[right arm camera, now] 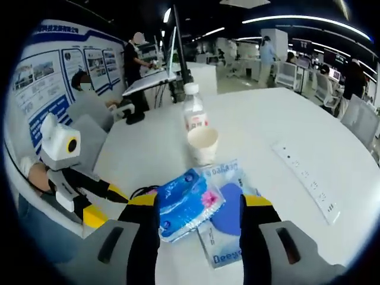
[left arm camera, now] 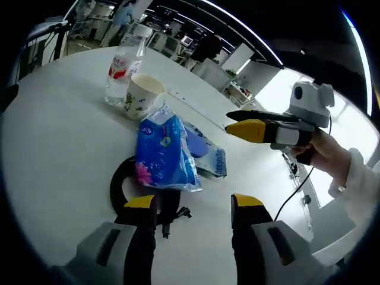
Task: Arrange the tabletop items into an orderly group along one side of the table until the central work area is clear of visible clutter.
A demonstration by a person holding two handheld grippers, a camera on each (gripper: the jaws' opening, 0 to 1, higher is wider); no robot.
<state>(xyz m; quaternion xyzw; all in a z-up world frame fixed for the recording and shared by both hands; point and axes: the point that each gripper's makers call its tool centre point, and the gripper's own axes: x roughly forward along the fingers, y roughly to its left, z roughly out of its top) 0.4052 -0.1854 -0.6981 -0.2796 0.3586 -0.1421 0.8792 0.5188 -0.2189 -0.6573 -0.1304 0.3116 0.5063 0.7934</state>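
On the round white table (left arm camera: 53, 148) a blue tissue pack (left arm camera: 163, 151) lies partly over a flat blue wipes packet (left arm camera: 209, 157) and a black cable loop (left arm camera: 119, 184). Behind them stand a white paper cup (left arm camera: 142, 95) and a clear water bottle (left arm camera: 123, 65). My left gripper (left arm camera: 193, 202) is open just short of the tissue pack, with nothing in it. My right gripper (left arm camera: 231, 123) hovers to the right of the pile in a person's hand. In the right gripper view the right gripper (right arm camera: 199, 202) is open over the tissue pack (right arm camera: 185, 205) and wipes packet (right arm camera: 228, 222), and the left gripper (right arm camera: 113, 199) comes in at the left.
A white power strip (right arm camera: 306, 178) lies flat on the table's right part in the right gripper view, past the cup (right arm camera: 203, 144) and bottle (right arm camera: 193, 113). Seated and standing people, desks and monitors surround the table. A black cord (left arm camera: 294, 193) hangs from the right gripper.
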